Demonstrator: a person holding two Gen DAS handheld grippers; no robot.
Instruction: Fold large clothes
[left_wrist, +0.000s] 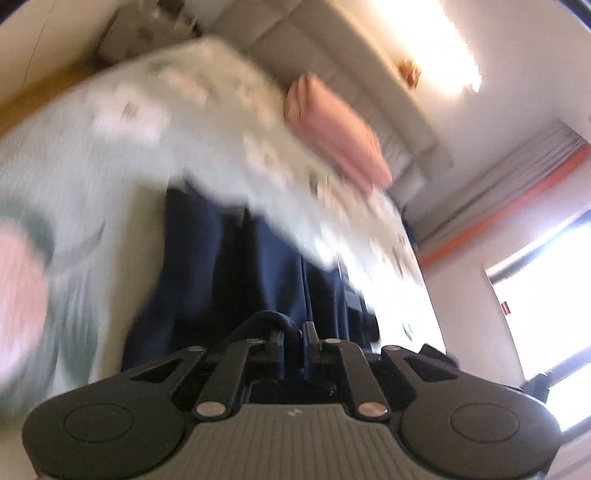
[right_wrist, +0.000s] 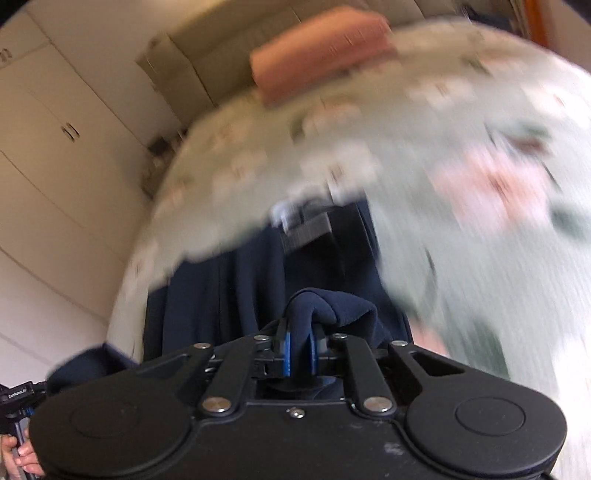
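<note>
Fingers first: both pairs are clenched on the dark navy blue soft-knit garment; my left fingers pinch a thin bunched edge of it, and my right fingers have a thicker fold squeezed between their blue pads, with a rounded lump of cloth puffing out above them. I judge that I hold two points of one edge like this so the cloth hangs or spreads between them and can be carried over into a fold; the rest of the garment runs forward from both grips in long creases toward the bed with the pale green flower-printed cover, and its far end looks to lie on or against that cover, though the blur keeps me from telling exactly where it rests. A folded salmon-pink cloth sits toward the far edge of the bed, well apart from my work, beside a beige upholstered headboard or sofa back; white cupboard doors stand beyond the bed's edge. As for writing: a small white label at the lower left corner of the right view is too tiny to read, and I see no brand on the garment.
</note>
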